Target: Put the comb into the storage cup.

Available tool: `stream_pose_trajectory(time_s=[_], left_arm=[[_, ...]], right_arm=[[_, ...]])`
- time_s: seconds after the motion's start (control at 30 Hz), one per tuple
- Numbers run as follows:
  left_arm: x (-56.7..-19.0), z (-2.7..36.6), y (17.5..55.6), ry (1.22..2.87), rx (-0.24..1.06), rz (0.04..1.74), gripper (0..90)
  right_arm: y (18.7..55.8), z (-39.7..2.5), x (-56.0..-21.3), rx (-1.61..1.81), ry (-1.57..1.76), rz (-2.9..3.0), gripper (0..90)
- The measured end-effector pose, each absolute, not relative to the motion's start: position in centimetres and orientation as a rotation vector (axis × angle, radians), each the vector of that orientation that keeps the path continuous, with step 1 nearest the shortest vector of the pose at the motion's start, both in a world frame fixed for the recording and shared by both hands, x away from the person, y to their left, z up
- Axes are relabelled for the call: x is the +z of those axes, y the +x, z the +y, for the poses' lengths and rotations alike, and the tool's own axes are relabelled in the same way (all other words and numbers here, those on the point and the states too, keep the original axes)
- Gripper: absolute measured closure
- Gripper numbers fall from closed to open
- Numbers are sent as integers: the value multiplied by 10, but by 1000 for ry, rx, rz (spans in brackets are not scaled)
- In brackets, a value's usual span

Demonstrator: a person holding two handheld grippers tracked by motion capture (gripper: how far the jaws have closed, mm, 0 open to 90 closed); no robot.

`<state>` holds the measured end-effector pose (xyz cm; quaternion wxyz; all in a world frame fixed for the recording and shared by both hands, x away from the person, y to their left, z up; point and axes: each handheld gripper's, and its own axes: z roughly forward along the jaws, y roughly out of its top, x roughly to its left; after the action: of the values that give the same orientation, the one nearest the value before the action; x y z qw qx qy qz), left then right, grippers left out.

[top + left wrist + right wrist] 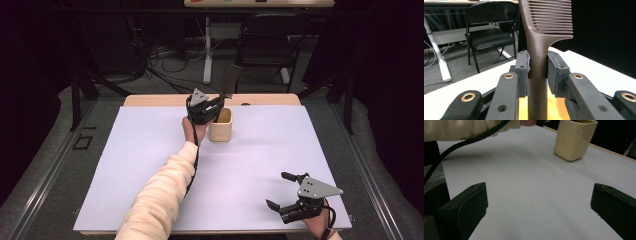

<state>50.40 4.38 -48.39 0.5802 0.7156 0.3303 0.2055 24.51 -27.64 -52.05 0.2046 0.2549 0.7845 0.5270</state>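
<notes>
A dark brown comb (541, 50) stands upright with its toothed head (230, 79) up and its handle going down into a cream square cup (221, 125) at the table's far middle. My left gripper (214, 107) is shut on the comb's handle just above the cup's mouth; in the left gripper view its pads (522, 65) press both sides of the handle over the yellow inside of the cup (555, 105). My right gripper (281, 190) rests low near the front right corner, open, nothing between its fingers (466, 205). The cup (574, 138) stands far ahead of it.
A white sheet (150, 170) covers the table, with a wooden edge (150, 100) at the back. A black folding chair (267, 42) and a white table leg (207, 50) stand beyond. The left sleeve (160, 195) and its cable cross the middle of the table.
</notes>
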Motion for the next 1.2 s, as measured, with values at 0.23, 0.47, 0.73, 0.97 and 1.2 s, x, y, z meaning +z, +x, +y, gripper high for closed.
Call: stream_pose_trajectory(time_s=[0.23,0.47,0.73,0.97,1.2], left_arm=[[-486,44,505,1692,472,749,723],[-487,43,505,1708,477,746,723],[-488,42,506,1734,473,740,722],[-489,40,506,1758,472,735,722],[-489,38,506,1784,470,721,721]], right_arm=[[245,-276,-520,1471,711,2188,6],[245,-276,-520,1471,711,2187,6],[245,-276,-520,1470,711,2187,6],[245,-276,-520,1471,711,2187,6],[245,-277,-521,1470,711,2187,6]])
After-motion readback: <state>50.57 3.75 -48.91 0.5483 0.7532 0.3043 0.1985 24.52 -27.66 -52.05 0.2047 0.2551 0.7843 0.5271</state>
